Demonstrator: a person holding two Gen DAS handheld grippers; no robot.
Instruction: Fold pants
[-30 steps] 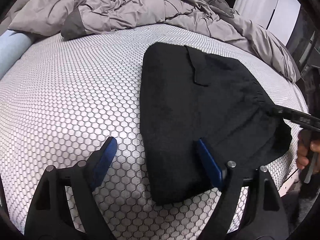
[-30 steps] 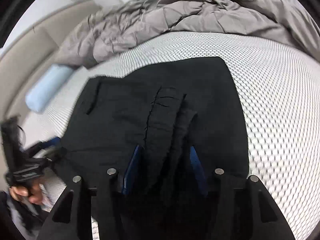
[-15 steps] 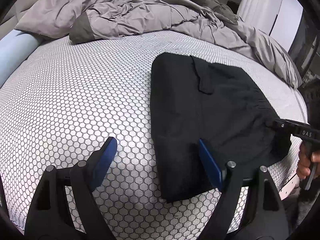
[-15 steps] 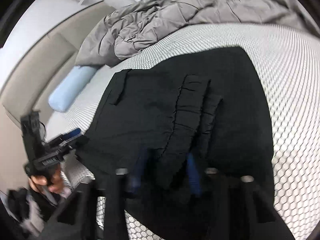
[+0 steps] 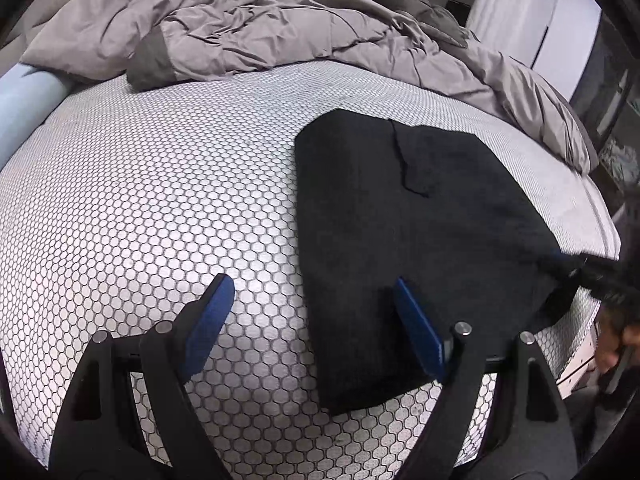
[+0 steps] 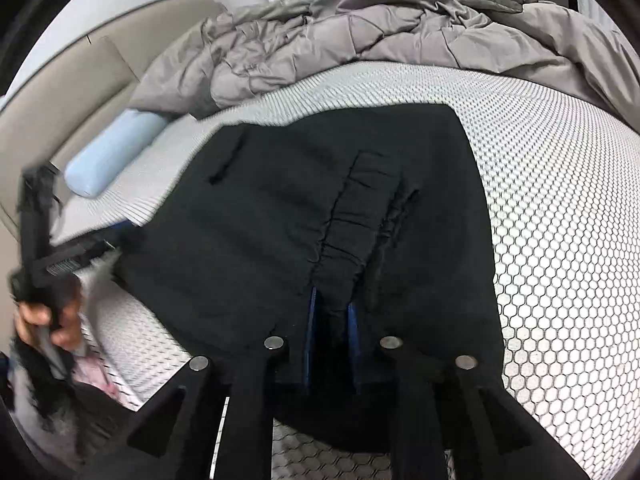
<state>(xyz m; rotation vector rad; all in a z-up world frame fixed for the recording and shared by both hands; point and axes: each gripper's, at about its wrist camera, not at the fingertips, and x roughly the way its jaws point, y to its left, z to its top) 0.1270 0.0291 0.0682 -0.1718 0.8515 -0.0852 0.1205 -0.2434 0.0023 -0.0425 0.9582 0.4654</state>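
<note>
A: From where you stand, what are the two grippers doing?

B: The left gripper (image 5: 308,312) is spread wide with nothing between its blue pads (image 5: 210,312). One pad hangs over the bare mattress, the other over the near part of the black pants (image 5: 400,216). I can't say whether that pad touches the cloth.

A: And the other one?

B: The right gripper (image 6: 331,334) is clenched on the gathered waistband of the pants (image 6: 320,208); a ridge of puckered fabric runs up from between its narrow blue pads (image 6: 310,332). From the left side you only see it as a dark blurred shape at the far right corner of the garment, with the person's hand (image 5: 614,348) behind it.

A: Where do the pants lie?

B: Folded into a compact dark slab on the honeycomb-patterned mattress cover (image 5: 140,208), toward the edge of the bed nearest the person. A pocket slit shows on top. The corner by the right gripper looks slightly lifted, the rest lies flat.

A: What else is on the bed?

B: A rumpled grey duvet (image 5: 248,28) is heaped along the far side, well apart from the pants. A pale blue bolster (image 6: 112,152) lies against the beige headboard (image 6: 80,92). The left hand (image 6: 48,320) holding its tool shows blurred at the bed's edge.
</note>
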